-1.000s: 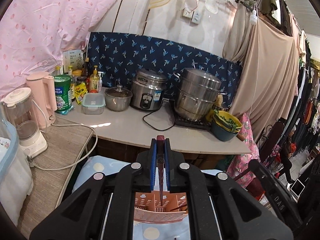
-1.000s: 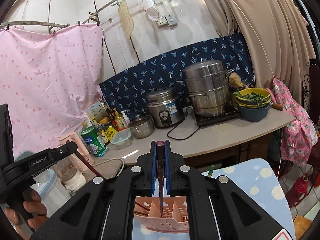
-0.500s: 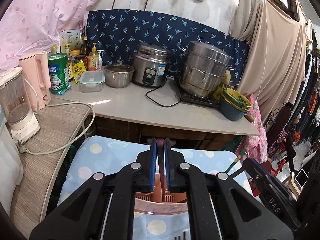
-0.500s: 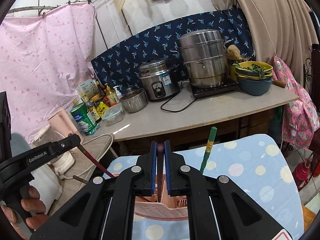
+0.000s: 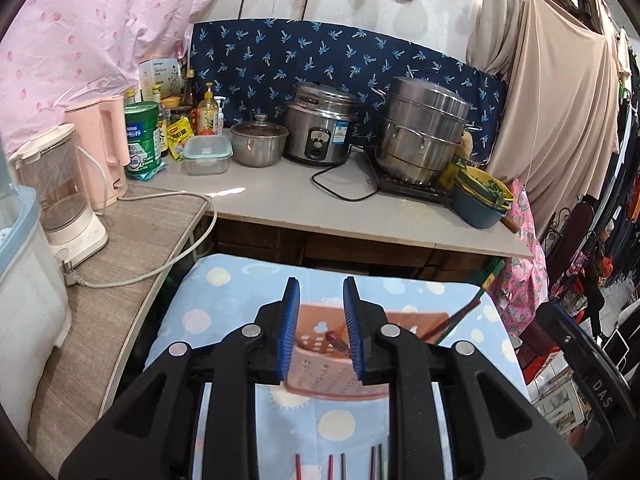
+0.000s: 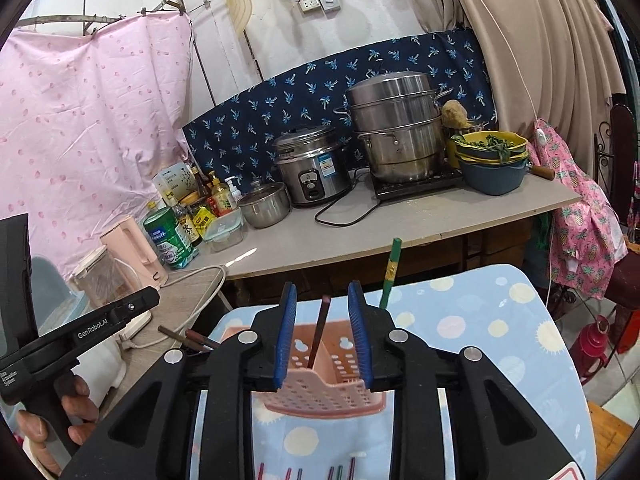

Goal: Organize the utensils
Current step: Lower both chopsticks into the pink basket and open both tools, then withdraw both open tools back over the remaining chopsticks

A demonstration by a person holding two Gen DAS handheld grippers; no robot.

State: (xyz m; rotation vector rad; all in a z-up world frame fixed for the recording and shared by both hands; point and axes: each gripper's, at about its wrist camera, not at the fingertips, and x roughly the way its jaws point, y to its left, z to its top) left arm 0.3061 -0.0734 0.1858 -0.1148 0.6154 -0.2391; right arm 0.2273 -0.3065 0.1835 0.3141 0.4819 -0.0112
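Opening over the pink basket (image 6: 324, 388), your right gripper (image 6: 322, 336) straddles a near-upright chopstick (image 6: 319, 332), pads clear of it; loose chopsticks (image 6: 340, 470) lie nearer you, pointing away.

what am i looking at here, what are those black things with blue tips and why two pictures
There is no robot here: a person holds a handheld two-finger gripper in each hand, each with a camera looking along its fingers. One picture is from the left gripper, the other from the right gripper; both have blue pads.

Both point at a pink holder standing on a blue spotted cloth. Both sets of jaws are opening. A dark chopstick stands in the holder between the right gripper's pads, untouched; another chopstick tip shows by the left gripper's pads. More chopsticks lie on the cloth nearby.
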